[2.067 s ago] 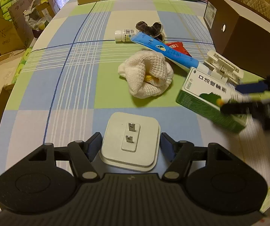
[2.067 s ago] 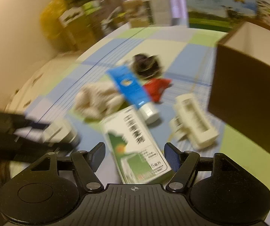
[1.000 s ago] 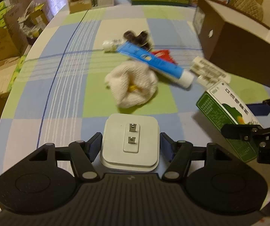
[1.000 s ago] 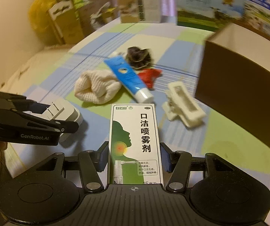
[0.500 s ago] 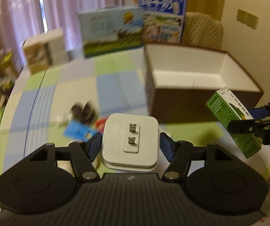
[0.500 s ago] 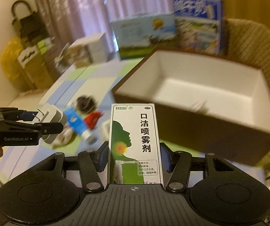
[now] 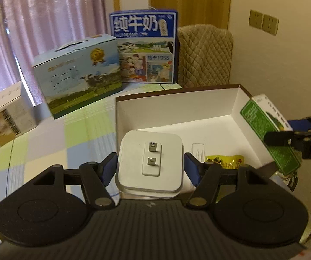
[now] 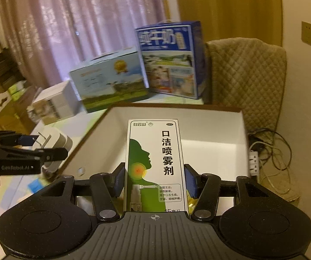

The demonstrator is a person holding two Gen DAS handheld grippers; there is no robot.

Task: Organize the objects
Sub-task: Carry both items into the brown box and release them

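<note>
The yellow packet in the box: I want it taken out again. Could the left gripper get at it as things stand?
Probably not yet. The left gripper is shut on the white plug adapter, so its fingers are taken. The yellow packet lies uncovered in the open box.

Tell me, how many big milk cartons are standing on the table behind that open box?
2. The blue milk carton stands at the back beside the quilted chair; the pale blue cow carton sits to its left. More may be hidden out of view.
</note>
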